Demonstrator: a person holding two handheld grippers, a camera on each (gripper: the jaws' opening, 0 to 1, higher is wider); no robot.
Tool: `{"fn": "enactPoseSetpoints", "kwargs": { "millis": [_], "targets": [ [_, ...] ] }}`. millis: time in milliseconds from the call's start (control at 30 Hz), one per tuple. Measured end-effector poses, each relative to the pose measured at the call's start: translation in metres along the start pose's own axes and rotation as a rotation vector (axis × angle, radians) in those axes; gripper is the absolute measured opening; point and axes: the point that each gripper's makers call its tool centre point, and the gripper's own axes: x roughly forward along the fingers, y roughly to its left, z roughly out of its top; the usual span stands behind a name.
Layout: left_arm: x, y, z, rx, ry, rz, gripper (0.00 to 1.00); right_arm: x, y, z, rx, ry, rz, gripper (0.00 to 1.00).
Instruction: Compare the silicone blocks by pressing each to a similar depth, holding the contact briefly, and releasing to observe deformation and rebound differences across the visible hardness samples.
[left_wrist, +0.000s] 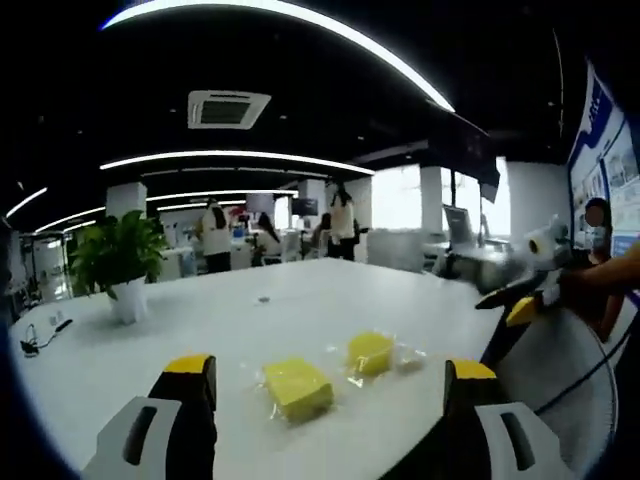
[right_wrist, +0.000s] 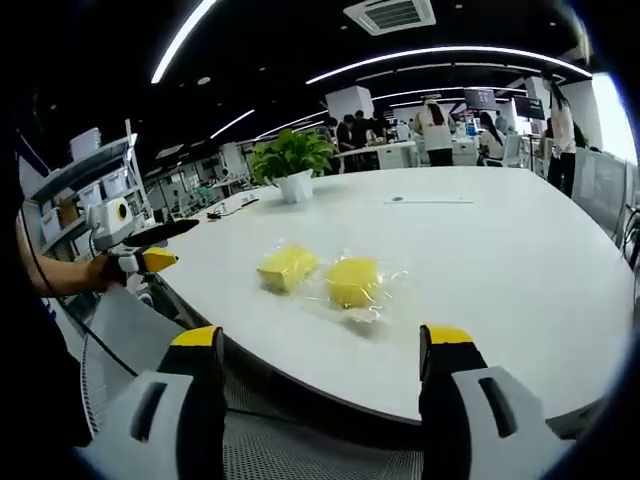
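Two yellow silicone blocks lie side by side on the white desk (left_wrist: 300, 300), each under clear wrapping, near the desk's edge where either gripper can come down on them. In the left gripper view the squarish block (left_wrist: 297, 388) sits at about 6 o'clock between the fingers, and the rounder block (left_wrist: 371, 352) is just beside it toward 4 o'clock; the two are near each other but apart. In the right gripper view the order reverses: the squarish block (right_wrist: 287, 267) lies toward 9 o'clock of the rounder block (right_wrist: 352, 281). Placing them close together probably makes it easy to press one and then the other to a like depth.

The left gripper (left_wrist: 330, 385) has its fingers spread wide with nothing between them, held above and short of the blocks. The right gripper (right_wrist: 320, 350) is likewise spread wide and empty, off the desk's edge and aimed at the blocks. Each gripper appears in the other's view, held by a person's hand, so the two approach from opposite sides. A potted plant (left_wrist: 120, 262) stands well away at 10 o'clock. Pressing has not yet begun, by my judgement.
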Motion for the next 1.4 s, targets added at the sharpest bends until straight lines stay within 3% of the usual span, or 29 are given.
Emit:
{"fn": "enactPoseSetpoints", "kwargs": {
  "millis": [67,167,567,933,1400],
  "targets": [
    [-0.002,-0.004,-0.005,-0.036,0.012,-0.002,0.98,0.000,-0.001,-0.001,0.003,0.001,-0.002,0.77],
    [-0.004,-0.004,-0.021,-0.050,0.077,0.030,1.00,0.001,-0.002,-0.004,-0.008,0.008,-0.007,0.78],
    [-0.007,0.003,-0.034,-0.049,0.099,0.052,1.00,0.003,-0.006,-0.010,-0.029,0.028,-0.023,0.86],
    [-0.008,0.008,-0.037,-0.035,0.106,0.066,1.00,0.003,-0.008,-0.010,-0.040,0.025,-0.034,0.87],
    [0.015,0.017,-0.023,-0.051,0.113,-0.002,0.97,0.005,-0.011,-0.009,-0.022,0.015,-0.038,0.87]
  ]
}}
